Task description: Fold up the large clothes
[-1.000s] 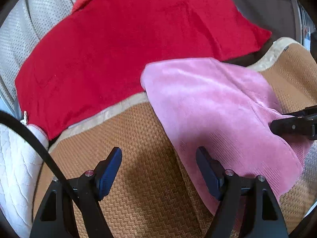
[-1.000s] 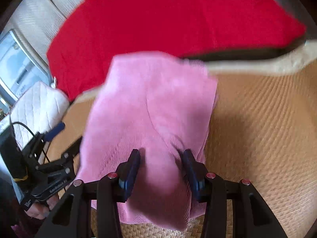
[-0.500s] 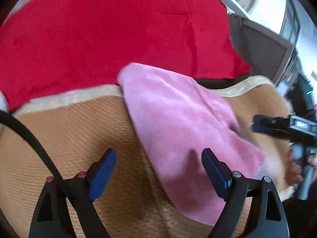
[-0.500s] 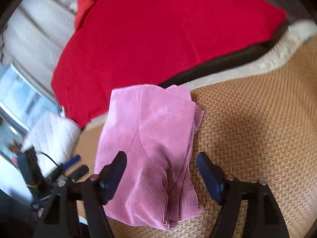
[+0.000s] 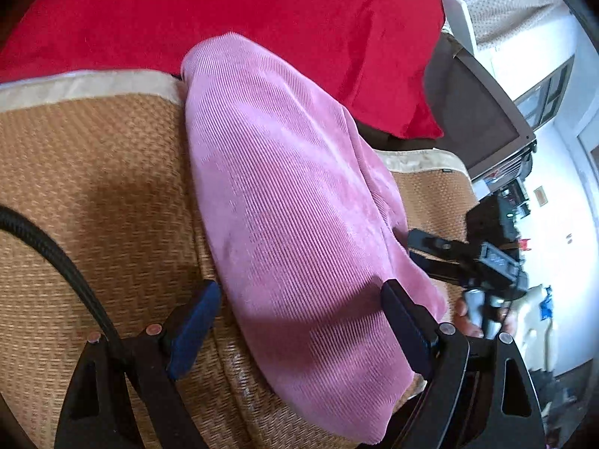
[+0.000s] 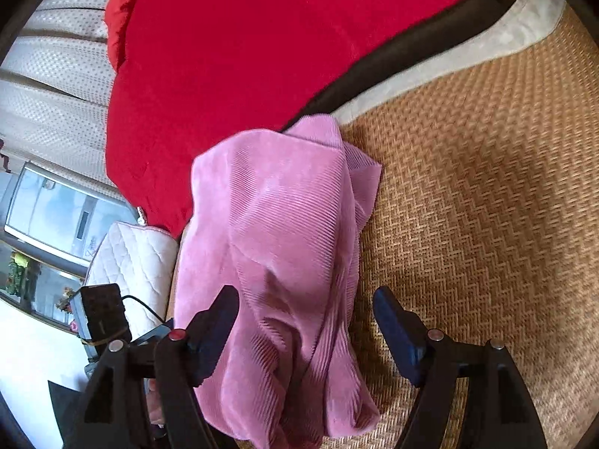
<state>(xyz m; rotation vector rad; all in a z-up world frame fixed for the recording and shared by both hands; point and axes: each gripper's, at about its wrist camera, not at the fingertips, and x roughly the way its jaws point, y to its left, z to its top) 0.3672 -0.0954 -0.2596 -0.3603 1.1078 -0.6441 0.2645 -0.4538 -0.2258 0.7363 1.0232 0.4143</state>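
Pink garment [image 5: 295, 224] lay folded on woven mat [image 5: 93, 187]. L gripper [image 5: 299, 321] & R gripper [image 6: 307, 321] jaws had just been opening, stood apart, cloth between, unclamped.

I am working over a woven rattan mat [image 5: 112, 187] in a tan herringbone weave, edged with a pale beige fabric border [image 5: 86, 84]; the mat covers the bed surface and a dark strip [image 6: 404, 52] shows just beyond its border; on the mat lies a pink ribbed garment [image 5: 299, 224], folded into a long narrow bundle, its far end reaching over the border and touching the red blanket [image 5: 224, 11]; the red blanket lies spread beyond the mat's far edge; in my right view a white quilted cushion [image 6: 131, 254] sits beside the mat's left edge, close to the pink garment's side.
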